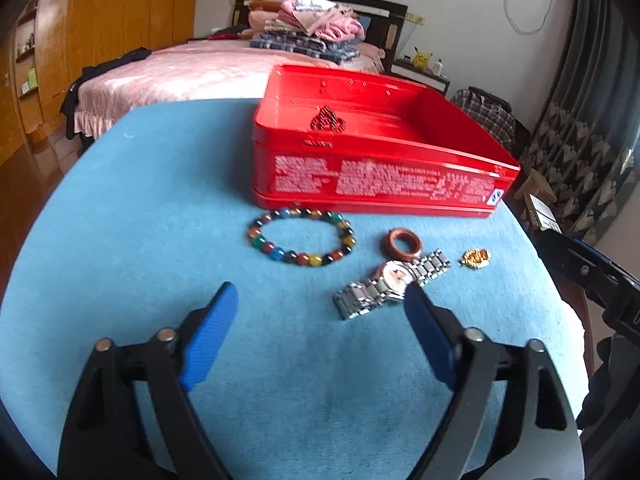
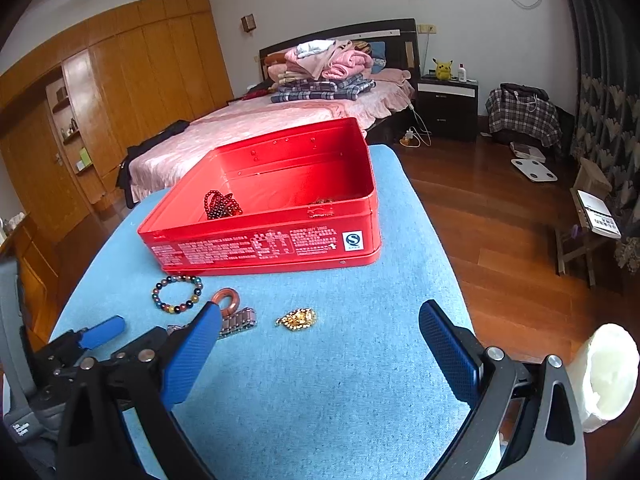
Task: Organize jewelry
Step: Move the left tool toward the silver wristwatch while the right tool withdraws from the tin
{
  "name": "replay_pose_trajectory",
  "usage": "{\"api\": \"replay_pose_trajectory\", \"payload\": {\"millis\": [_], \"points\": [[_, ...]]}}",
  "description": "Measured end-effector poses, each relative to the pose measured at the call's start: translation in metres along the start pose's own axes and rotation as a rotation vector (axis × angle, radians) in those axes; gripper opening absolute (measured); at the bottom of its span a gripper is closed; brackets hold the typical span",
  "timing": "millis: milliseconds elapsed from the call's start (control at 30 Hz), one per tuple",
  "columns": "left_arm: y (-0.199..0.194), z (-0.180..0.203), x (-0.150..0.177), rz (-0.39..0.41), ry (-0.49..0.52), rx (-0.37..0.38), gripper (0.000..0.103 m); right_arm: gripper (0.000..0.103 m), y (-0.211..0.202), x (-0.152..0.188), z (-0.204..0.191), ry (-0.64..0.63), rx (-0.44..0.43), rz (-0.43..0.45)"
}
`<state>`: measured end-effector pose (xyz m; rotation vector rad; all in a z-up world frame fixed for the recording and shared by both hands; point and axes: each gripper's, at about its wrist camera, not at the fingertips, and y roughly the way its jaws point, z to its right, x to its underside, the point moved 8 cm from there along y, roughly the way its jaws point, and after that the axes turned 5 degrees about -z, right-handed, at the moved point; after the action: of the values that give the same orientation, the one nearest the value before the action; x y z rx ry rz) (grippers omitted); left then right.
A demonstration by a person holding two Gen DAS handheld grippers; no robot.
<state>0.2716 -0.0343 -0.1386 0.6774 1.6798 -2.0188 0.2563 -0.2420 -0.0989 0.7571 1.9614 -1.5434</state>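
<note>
An open red tin box (image 1: 380, 178) (image 2: 264, 246) stands on a blue cloth table. Inside it lie a dark red bead string (image 2: 222, 204) and a small gold piece (image 2: 322, 201). In front of it lie a multicoloured bead bracelet (image 1: 302, 236) (image 2: 177, 293), a brown ring (image 1: 405, 243) (image 2: 227, 298), a silver watch (image 1: 390, 282) (image 2: 236, 322) and a gold pendant (image 1: 475, 258) (image 2: 297, 319). My left gripper (image 1: 320, 294) is open and empty, just short of the bracelet and watch. My right gripper (image 2: 320, 312) is open and empty, with the pendant between its fingers' line.
The blue table (image 1: 120, 220) (image 2: 320, 400) drops off at its right edge to a wooden floor (image 2: 500, 216). A bed with folded clothes (image 2: 320, 68) stands behind. The left gripper also shows in the right wrist view (image 2: 100, 338). A white roll (image 2: 608, 376) sits at the lower right.
</note>
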Motion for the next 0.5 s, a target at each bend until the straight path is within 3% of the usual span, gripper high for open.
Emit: {"api": "replay_pose_trajectory", "payload": {"millis": [500], "points": [[0.02,0.017,-0.002,-0.07,0.031,0.075,0.072,0.097,0.005,0.003,0.006,0.012,0.001,-0.011]]}}
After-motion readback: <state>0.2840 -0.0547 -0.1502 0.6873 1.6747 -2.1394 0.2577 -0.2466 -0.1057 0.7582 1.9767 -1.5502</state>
